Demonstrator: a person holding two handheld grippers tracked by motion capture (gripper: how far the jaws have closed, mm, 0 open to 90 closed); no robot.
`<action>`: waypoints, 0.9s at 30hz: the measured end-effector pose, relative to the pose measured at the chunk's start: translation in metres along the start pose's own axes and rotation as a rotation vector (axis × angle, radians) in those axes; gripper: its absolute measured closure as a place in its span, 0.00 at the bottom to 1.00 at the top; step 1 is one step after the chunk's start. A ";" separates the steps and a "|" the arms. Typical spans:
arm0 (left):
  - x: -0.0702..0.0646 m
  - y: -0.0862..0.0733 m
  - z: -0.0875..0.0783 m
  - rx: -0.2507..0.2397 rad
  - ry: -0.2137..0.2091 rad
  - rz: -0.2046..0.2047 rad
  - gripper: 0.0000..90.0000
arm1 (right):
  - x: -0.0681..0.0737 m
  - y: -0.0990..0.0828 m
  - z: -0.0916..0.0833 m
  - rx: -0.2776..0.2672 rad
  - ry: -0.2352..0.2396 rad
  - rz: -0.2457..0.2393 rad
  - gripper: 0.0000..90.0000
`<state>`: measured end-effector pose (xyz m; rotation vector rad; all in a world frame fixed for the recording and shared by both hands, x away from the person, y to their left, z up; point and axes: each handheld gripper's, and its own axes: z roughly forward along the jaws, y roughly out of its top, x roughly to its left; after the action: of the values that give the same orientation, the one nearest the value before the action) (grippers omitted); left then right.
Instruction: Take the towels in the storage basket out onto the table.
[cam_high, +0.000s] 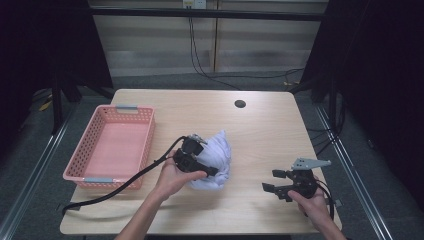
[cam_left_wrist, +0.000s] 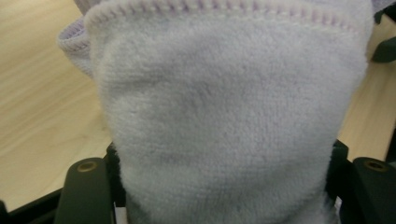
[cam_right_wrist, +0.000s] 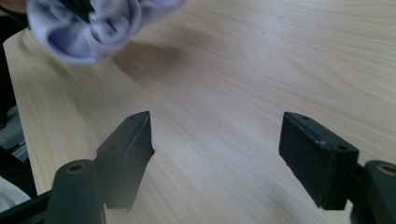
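A bundled pale lavender cloth (cam_high: 219, 149) is at the middle of the wooden table (cam_high: 260, 130). My left gripper (cam_high: 207, 163) comes at it from the left and is shut on it; one black jaw lies along the cloth's near side, the other is buried in the folds. In the left gripper view the fleecy cloth (cam_left_wrist: 224, 116) fills the gap between the jaws of the left gripper (cam_left_wrist: 224, 191). My right gripper (cam_high: 270, 180) stands near the table's front right, open, pointing left toward the cloth. Its jaws (cam_right_wrist: 217, 154) have only bare wood between them, with the cloth (cam_right_wrist: 88, 28) farther off.
A pink plastic basket (cam_high: 80, 155) with nothing in it sits at the table's left side. The left gripper's black cable (cam_high: 125, 182) trails past the basket's near corner to the front edge. A round hole (cam_high: 240, 104) is in the tabletop at the back.
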<state>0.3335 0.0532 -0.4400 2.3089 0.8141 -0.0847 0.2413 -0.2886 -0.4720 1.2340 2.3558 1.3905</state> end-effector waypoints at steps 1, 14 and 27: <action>0.000 -0.004 0.010 0.015 0.000 -0.010 0.34 | 0.000 0.000 0.000 0.000 0.003 0.000 0.29; -0.003 -0.013 0.027 0.046 -0.025 0.065 0.14 | 0.009 0.011 0.003 -0.018 0.032 -0.035 0.41; -0.005 -0.009 0.012 0.031 -0.019 0.107 0.15 | 0.023 0.058 0.028 -0.066 0.063 -0.094 0.49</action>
<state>0.3269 0.0479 -0.4534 2.3729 0.6834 -0.0724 0.2738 -0.2396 -0.4360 1.0629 2.3554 1.4848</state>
